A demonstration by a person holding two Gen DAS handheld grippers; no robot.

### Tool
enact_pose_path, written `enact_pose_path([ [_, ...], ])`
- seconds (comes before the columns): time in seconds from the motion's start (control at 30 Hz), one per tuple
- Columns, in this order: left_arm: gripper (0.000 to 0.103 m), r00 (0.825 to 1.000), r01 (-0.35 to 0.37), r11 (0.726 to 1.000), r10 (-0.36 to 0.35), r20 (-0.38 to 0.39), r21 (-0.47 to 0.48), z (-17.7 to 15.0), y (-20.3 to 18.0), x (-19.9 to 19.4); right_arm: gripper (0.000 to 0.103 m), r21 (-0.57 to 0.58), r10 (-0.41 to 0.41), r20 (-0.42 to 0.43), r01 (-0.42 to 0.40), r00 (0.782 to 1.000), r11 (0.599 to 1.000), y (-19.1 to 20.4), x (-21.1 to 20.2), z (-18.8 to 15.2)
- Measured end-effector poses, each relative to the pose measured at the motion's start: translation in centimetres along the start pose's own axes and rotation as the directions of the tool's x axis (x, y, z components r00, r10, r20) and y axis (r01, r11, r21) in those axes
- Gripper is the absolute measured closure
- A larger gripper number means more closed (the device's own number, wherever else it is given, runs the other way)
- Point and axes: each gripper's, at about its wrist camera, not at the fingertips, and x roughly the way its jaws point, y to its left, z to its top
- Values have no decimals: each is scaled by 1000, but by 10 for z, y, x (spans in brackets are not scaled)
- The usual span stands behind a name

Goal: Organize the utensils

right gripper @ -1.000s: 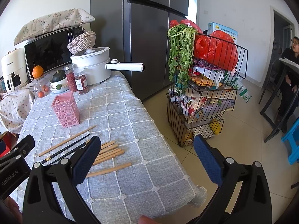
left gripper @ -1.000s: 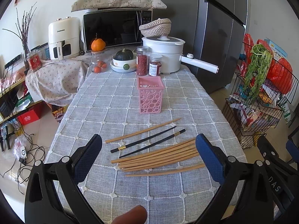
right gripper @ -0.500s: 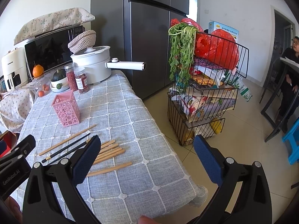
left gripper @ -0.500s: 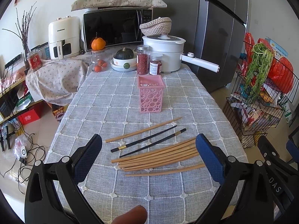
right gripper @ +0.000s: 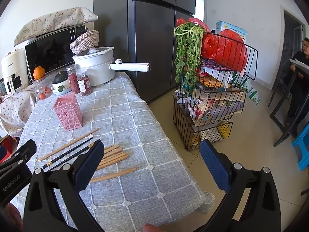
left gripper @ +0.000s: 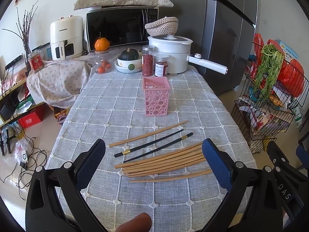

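Note:
Several wooden chopsticks (left gripper: pixel 164 161) lie in a loose bundle on the grey checked tablecloth (left gripper: pixel 115 104), with one more wooden stick (left gripper: pixel 148 133) set apart and two black chopsticks (left gripper: pixel 154 145) between them. An upright pink perforated holder (left gripper: pixel 156 98) stands behind them. My left gripper (left gripper: pixel 153 152) is open, hovering just in front of the chopsticks with nothing in it. The right wrist view has the same sticks (right gripper: pixel 114 155) and pink holder (right gripper: pixel 68 112) to the left. My right gripper (right gripper: pixel 151 154) is open over the table's right edge.
A white pot (left gripper: pixel 171 53) with a long handle, two jars (left gripper: pixel 154 61), a bowl with a squash (left gripper: pixel 128 62) and a microwave (left gripper: pixel 119 27) crowd the far end. A wire rack (right gripper: pixel 210 89) of groceries stands on the floor at right. A seated person (right gripper: pixel 301 63) is far right.
Both grippers stay open; the views have barely shifted, and the chopsticks and holder have not moved.

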Motion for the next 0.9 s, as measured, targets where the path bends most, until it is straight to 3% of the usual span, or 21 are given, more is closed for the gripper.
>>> enact_pose_path([
  [0.23,7,999,3,1000,-3,-33,9,2,-2,10,6,31,4,-14,-4,1000,999,-7,8,1],
  [0.4,7,978,78,980,-40,-205,181,14,-31,54,6,144,31,-74,-20,997,989,-36,35,2],
  [0.53,7,952,164,937,-67,-299,310,31,-66,96,6,198,87,-160,-54,983,979,-54,67,-6],
  [0.6,7,921,251,909,-118,-372,333,46,-83,123,6,208,102,-191,-61,976,976,-58,80,-11],
  [0.7,7,873,335,867,-138,-467,369,62,-107,163,6,208,128,-258,-74,958,975,-66,104,-20],
  [0.77,7,818,395,833,-128,-560,387,66,-123,194,6,248,167,-294,-93,941,964,-72,116,-23],
  [0.8,9,802,400,827,-108,-587,396,66,-128,207,6,279,199,-305,-112,931,954,-75,121,-24],
  [0.9,30,789,382,800,-23,-613,462,66,-138,236,6,318,242,-315,-138,918,938,-79,129,-24],
])
